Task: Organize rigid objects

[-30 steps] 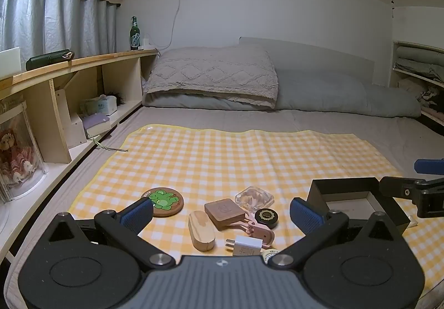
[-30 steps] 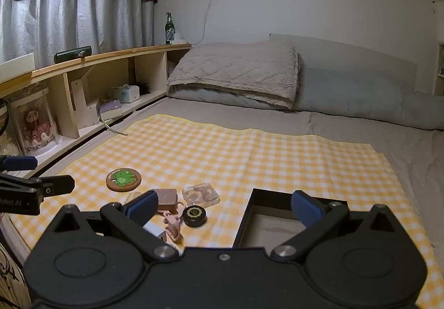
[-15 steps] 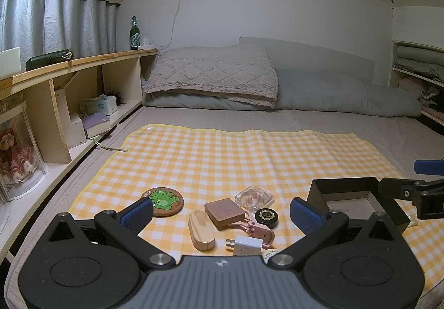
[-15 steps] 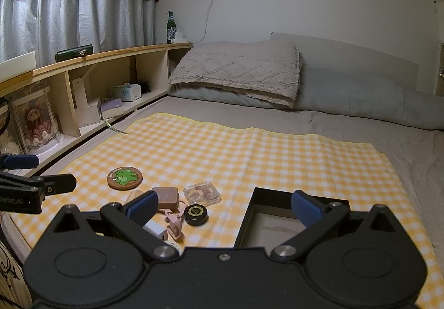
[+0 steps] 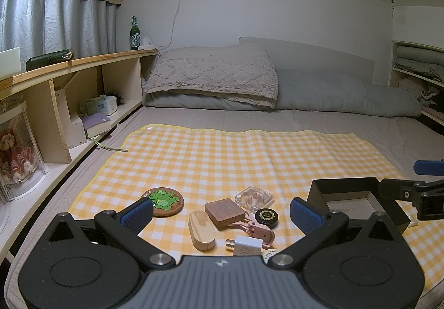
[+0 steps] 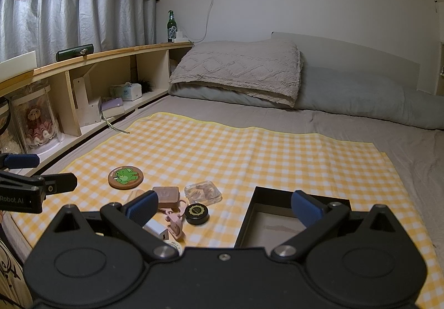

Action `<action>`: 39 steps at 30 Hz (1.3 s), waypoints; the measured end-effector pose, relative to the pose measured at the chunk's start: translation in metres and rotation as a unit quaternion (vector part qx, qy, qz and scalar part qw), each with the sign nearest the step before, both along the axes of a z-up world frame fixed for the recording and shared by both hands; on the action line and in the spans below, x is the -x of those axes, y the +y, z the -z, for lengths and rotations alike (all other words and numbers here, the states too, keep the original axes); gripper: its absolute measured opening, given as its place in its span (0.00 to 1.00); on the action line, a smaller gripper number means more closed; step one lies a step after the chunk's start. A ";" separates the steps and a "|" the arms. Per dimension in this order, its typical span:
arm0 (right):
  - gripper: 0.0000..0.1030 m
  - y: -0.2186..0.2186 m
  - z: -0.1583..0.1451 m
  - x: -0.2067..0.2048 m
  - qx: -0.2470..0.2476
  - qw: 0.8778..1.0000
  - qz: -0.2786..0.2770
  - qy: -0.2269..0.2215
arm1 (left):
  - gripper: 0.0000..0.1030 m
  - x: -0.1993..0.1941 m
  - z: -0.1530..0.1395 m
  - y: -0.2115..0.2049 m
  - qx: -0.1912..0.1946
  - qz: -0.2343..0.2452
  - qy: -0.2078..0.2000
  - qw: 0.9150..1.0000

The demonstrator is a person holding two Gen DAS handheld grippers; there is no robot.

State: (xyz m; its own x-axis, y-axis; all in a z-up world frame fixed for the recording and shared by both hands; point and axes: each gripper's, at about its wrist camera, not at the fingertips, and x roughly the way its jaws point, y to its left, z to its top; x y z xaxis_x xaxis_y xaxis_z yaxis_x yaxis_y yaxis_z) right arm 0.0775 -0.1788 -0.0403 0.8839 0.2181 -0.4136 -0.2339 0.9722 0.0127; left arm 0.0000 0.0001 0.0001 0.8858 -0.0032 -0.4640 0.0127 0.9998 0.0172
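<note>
Here, in the left wrist view, the left gripper hangs above the yellow checked cloth with its blue-padded fingers spread wide and nothing between them. The small things lie in a loose cluster on the near part of the cloth, to the left of the black box. Farthest left from the box is the round frog coaster. Nearer the box come the light wooden block, the brown square case, which overlaps the pink clip, and the clear plastic case behind them. The black round tin sits closest to the box, apart from it. The white plug adapter lies at the near edge of the cluster, just beside the clip. The box stands open, its pale floor showing, and the right gripper's arm reaches in over its far right corner.

In the right wrist view, the right gripper hovers over the near left part of the box, fingers spread apart and gripping nothing. The cluster lies left of the box: coaster, brown case, clear case, tin, clip and adapter. The left gripper's arm shows at the far left, well away from the box.
</note>
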 end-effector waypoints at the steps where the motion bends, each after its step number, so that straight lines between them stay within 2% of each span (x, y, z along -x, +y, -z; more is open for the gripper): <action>1: 1.00 0.000 0.000 0.000 0.000 1.000 0.000 0.000 | 1.00 0.000 0.000 0.000 0.000 0.000 0.000 1.000; 39: 1.00 0.004 0.002 0.005 -0.001 1.000 -0.001 -0.003 | 1.00 0.000 0.000 0.000 0.000 0.000 0.000 1.000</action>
